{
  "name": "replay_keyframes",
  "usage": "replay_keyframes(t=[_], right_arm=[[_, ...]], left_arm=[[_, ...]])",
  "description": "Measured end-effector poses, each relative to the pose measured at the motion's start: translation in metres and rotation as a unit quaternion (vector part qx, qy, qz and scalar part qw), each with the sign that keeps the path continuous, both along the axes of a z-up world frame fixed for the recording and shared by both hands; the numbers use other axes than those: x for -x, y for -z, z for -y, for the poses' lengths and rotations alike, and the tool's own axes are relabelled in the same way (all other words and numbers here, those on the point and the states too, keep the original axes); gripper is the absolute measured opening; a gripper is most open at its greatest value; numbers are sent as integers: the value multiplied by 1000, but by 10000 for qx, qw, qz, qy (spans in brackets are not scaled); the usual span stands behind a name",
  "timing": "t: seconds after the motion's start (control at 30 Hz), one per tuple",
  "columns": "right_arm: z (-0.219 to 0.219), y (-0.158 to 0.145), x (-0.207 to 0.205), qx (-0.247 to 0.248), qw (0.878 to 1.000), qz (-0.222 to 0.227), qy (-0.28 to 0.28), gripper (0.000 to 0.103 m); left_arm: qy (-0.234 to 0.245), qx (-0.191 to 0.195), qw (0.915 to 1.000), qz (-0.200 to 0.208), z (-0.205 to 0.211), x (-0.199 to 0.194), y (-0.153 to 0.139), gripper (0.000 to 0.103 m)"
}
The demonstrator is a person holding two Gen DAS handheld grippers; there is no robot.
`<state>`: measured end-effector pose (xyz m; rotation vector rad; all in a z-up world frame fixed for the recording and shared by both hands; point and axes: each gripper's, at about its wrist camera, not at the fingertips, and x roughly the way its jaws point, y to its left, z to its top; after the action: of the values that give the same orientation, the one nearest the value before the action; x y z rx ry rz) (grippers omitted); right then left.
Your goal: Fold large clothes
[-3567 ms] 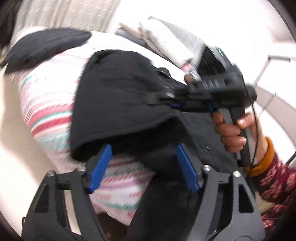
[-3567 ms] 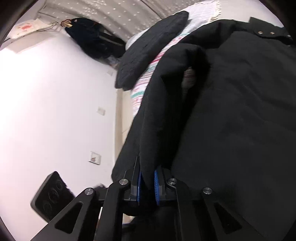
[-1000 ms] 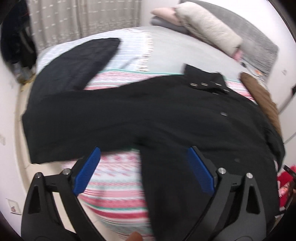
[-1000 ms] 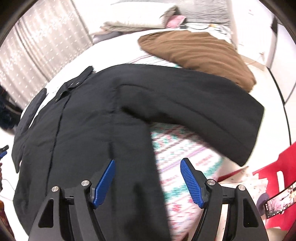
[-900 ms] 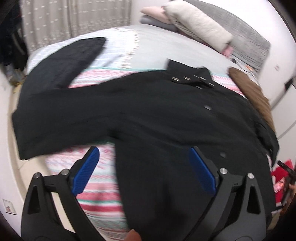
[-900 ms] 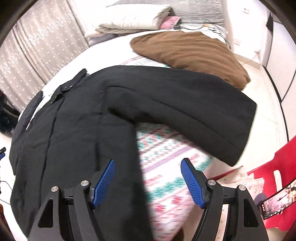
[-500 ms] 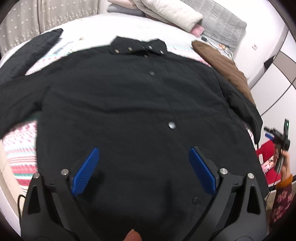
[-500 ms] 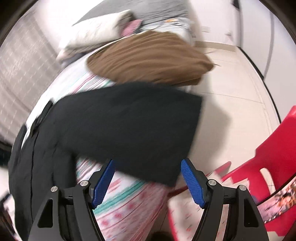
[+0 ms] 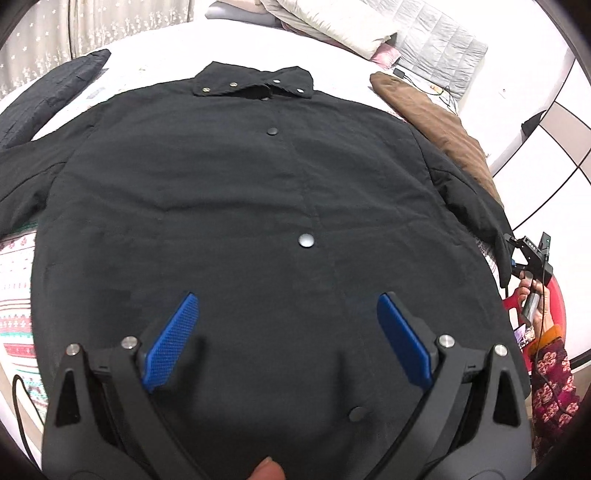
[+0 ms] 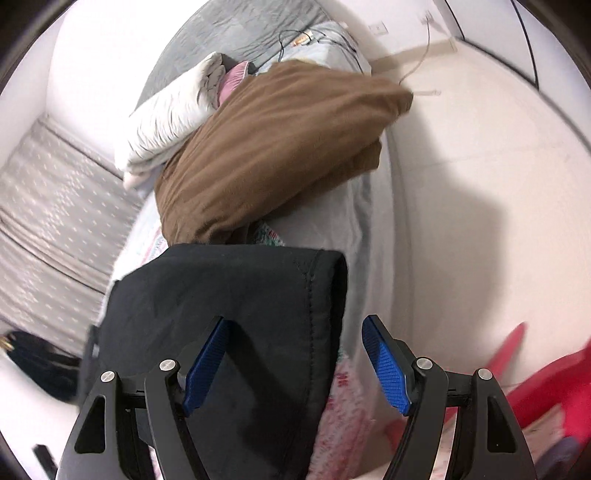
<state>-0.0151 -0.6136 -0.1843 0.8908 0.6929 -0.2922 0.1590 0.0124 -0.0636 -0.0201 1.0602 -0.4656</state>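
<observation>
Left wrist view: a black coat [image 9: 236, 192] lies spread flat, front up and snapped shut, on a bed [image 9: 155, 44], its collar [image 9: 255, 83] at the far end and its sleeves extended to either side. The left gripper [image 9: 286, 339] hangs above the coat's lower front, jaws spread wide, with only flat cloth below the blue pads [image 9: 171, 341] and nothing gripped. A fingertip [image 9: 267, 470] shows at the bottom edge. A patterned striped blanket [image 9: 14, 314] shows beside the coat on the left; a brown cushion [image 9: 436, 122] and white pillows [image 9: 332, 26] lie beyond it. At far right the right gripper [image 9: 515, 254], held in a hand [image 9: 532, 299] with a floral sleeve [image 9: 552, 387], meets the end of the coat's sleeve.

Right wrist view: the right gripper [image 10: 295, 365] has its jaws parted, having just narrowed slightly. The coat's sleeve cuff [image 10: 258, 295] lies between and just beyond the pads, nearer the left one; neither pad [image 10: 386, 365] presses on it. A red chair [image 10: 543, 384] stands on the floor at lower right.
</observation>
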Motion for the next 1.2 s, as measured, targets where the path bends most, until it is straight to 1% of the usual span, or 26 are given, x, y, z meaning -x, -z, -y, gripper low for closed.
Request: replay_keyframes(t=[0.03, 0.07, 0.1, 0.17, 0.23, 0.33, 0.37, 0.4, 0.43, 0.47, 0.5, 0.53, 0.6, 0.67, 0.7, 0.73, 0.77, 0.8, 0.83, 0.9, 0.93, 0.97, 1.0, 1.03, 1.1, 1.2], right_arm=[[-3, 0, -1, -30, 10000, 31, -14, 56], [-7, -5, 0, 89, 9999, 83, -23, 23], [-13, -18, 0, 483, 9988, -35, 81, 10], [-23, -45, 1, 962, 9953, -72, 110, 8], [-28, -81, -1, 1471, 9889, -65, 179, 7], [-38, -154, -13, 2309, 9725, 81, 311, 6], [-45, -181, -20, 2696, 9622, 153, 352, 6], [-50, -197, -26, 2972, 9539, 170, 367, 6], [-60, -219, -37, 3449, 9377, 119, 389, 6], [-67, -233, -51, 3882, 9207, -10, 408, 6], [-70, -238, -59, 4075, 9121, -117, 423, 6], [-72, -239, -72, 4309, 9005, -354, 459, 6], [-61, -224, -100, 4532, 8855, -890, 517, 6], [-42, -185, -129, 4535, 8756, -1580, 521, 7], [-35, -170, -137, 4506, 8729, -1805, 497, 7], [-29, -147, -147, 4455, 8684, -2125, 475, 8], [-26, -130, -153, 4452, 8629, -2346, 464, 11], [-25, -112, -156, 4492, 8537, -2595, 447, 18], [-27, -101, -158, 4520, 8468, -2769, 435, 19], [-33, -92, -156, 4636, 8352, -2922, 458, 33], [-37, -94, -150, 4661, 8337, -2920, 484, 38], [-40, -101, -145, 4604, 8405, -2812, 495, 51], [-42, -108, -134, 4510, 8510, -2644, 500, 58], [-44, -116, -129, 4444, 8584, -2509, 521, 59], [-52, -139, -108, 4241, 8781, -2151, 524, 65], [-73, -164, -87, 4007, 8996, -1728, 190, 71]], left_arm=[[33, -9, 10000, -3, 2, -1, 1, 97], [63, -24, 10000, 1, 4, -1, 2, 97], [94, -37, 9999, 9, 6, -1, 3, 97], [171, -42, 9998, 44, 10, -2, 4, 97], [215, -39, 9997, 57, 13, -3, 5, 97], [245, 15, 9997, 31, 19, -2, 9, 97], [247, 48, 9997, 8, 19, -1, 10, 97], [261, 86, 9996, -23, 21, 0, 12, 97], [292, 129, 9995, -64, 22, 1, 16, 97], [311, 141, 9994, -86, 23, 2, 17, 97], [334, 145, 9993, -114, 24, 4, 20, 97], [375, 139, 9991, -155, 25, 6, 24, 97], [448, 86, 9987, -223, 25, 9, 30, 97], [523, -33, 9983, -239, 23, 13, 36, 97], [556, -157, 9981, -206, 22, 14, 39, 97], [570, -257, 9979, -160, 21, 15, 40, 97], [583, -378, 9975, -94, 18, 17, 41, 97], [597, -482, 9970, -41, 16, 18, 42, 97], [607, -567, 9965, -2, 13, 19, 41, 97], [606, -672, 9959, 61, 6, 19, 40, 97], [590, -710, 9957, 81, 1, 18, 37, 97], [578, -729, 9956, 97, -3, 18, 35, 97], [558, -734, 9957, 125, -9, 18, 31, 97], [527, -735, 9958, 160, -15, 19, 26, 97], [459, -753, 9958, 236, -27, 22, 15, 97], [254, -745, 9963, 338, -52, 25, -4, 97]])
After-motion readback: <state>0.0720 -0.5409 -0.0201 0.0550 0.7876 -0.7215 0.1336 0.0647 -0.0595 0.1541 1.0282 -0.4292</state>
